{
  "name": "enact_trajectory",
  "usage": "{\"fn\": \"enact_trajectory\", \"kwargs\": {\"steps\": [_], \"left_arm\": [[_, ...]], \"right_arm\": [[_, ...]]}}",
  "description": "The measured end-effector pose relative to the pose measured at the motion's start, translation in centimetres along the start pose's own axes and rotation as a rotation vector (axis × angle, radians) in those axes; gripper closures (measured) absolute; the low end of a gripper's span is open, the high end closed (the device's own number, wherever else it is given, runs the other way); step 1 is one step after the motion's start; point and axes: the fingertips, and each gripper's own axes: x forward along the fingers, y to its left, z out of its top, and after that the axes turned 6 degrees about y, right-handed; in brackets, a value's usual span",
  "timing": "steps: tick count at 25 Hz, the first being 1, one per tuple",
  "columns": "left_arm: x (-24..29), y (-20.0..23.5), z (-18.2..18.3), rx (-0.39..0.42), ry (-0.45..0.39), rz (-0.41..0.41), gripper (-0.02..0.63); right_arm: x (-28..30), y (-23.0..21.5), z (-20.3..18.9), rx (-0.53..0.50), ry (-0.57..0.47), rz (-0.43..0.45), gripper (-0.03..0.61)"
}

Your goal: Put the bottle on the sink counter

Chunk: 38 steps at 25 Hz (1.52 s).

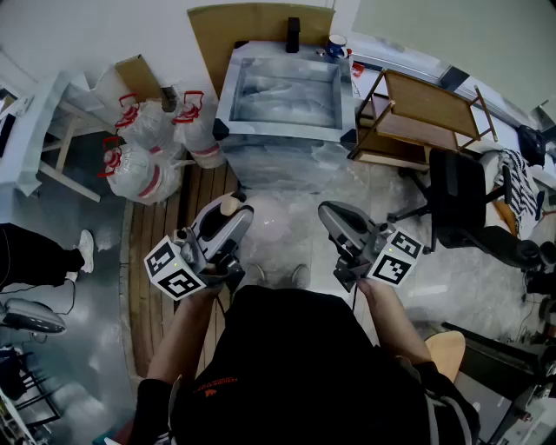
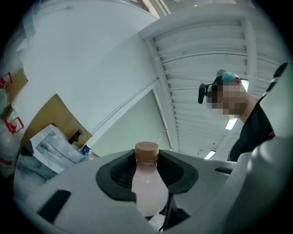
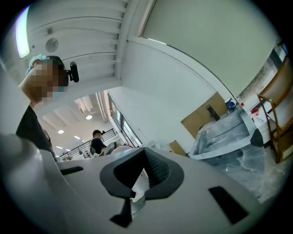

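Pink bottle point(image 2: 147, 183) sits clamped between the left gripper's point(image 1: 226, 222) jaws.

- bottle point(image 2: 147, 183): pale pink, tan cap.
- left gripper point(image 1: 230, 215): light grey shell, black fingers point(image 2: 114, 176), cube of black-and-white squares.
- sink point(image 1: 287, 126), far centre: silvery steel under clear plastic wrap.
- bags point(image 1: 143, 165), far left: white with red handles.
- cardboard point(image 1: 252, 26): brown.
- chair point(image 1: 456, 195), right: black.
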Motion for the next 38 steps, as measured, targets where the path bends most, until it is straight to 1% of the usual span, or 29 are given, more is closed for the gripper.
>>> {"fn": "enact_trajectory", "kwargs": {"steps": [7,12,18,25,32,38], "left_arm": [[1.5,-0.7,-1.1,0.004,0.002,0.005,0.477],[2.6,-1.0,-1.9,0.008,-0.001,0.020,0.477],[3.9,-1.5,-3.3,0.010,-0.015,0.045,0.477],[4.6,-1.4,-4.3,-0.016,-0.046,0.083,0.477],[6.3,0.7,-4.3,-0.026,-0.049,0.096,0.477],[8.3,4.1,-3.6,-0.036,-0.047,0.087,0.477]], "right_arm": [[-1.6,-1.0,0.2,-0.002,0.009,0.004,0.578],[-2.9,-2.0,0.6,0.034,0.001,0.019,0.578],[-4.9,-3.3,0.8,0.026,0.021,0.032,0.578],[-6.8,-4.6,1.2,0.040,0.034,0.049,0.578],[-7.0,-6.9,2.8,0.037,0.029,0.048,0.578],[-5.9,-9.9,3.9,0.042,0.025,0.027,0.578]]}}
